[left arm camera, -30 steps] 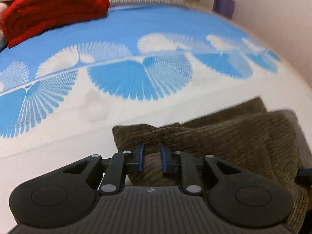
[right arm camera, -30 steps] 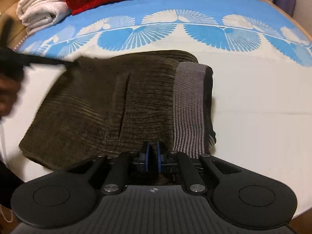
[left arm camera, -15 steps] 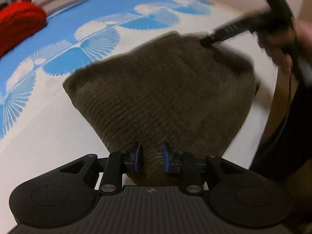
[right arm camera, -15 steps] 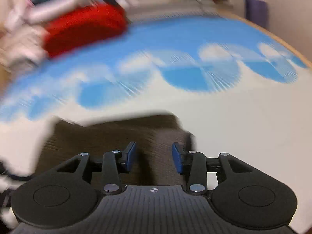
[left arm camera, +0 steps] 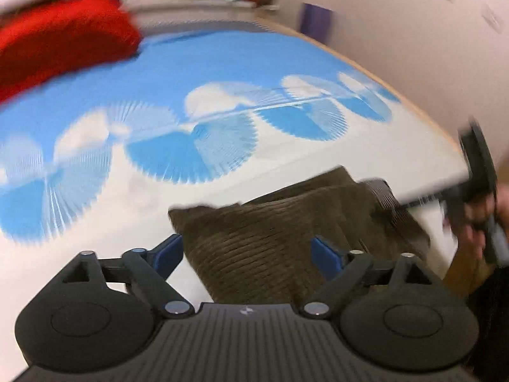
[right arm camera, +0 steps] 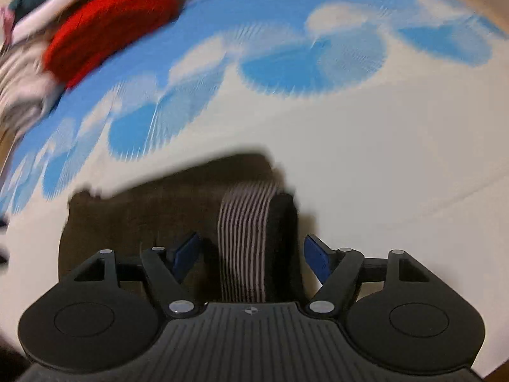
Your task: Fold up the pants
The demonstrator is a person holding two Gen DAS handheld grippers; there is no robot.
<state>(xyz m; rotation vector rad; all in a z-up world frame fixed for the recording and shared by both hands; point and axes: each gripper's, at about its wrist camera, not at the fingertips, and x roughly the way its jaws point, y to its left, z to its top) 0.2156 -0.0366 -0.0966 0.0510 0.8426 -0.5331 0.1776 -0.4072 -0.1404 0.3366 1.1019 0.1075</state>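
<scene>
We have released both corners a moment after pinching them: the left hand-held gripper and right hand-held gripper are opening with nothing clamped, leaving the brown pants folded compactly on the bed, so this fold appears complete.

The left tool is pointing forward and down, and its jaws are opening; the two blue pads are standing far apart and are pressing on nothing. The right tool is also tilting down steeply, with its jaws opening and its blue pads wide apart, not gripping. In the left wrist view, a hand is holding the handle of the right tool at the right edge, blurred.
</scene>
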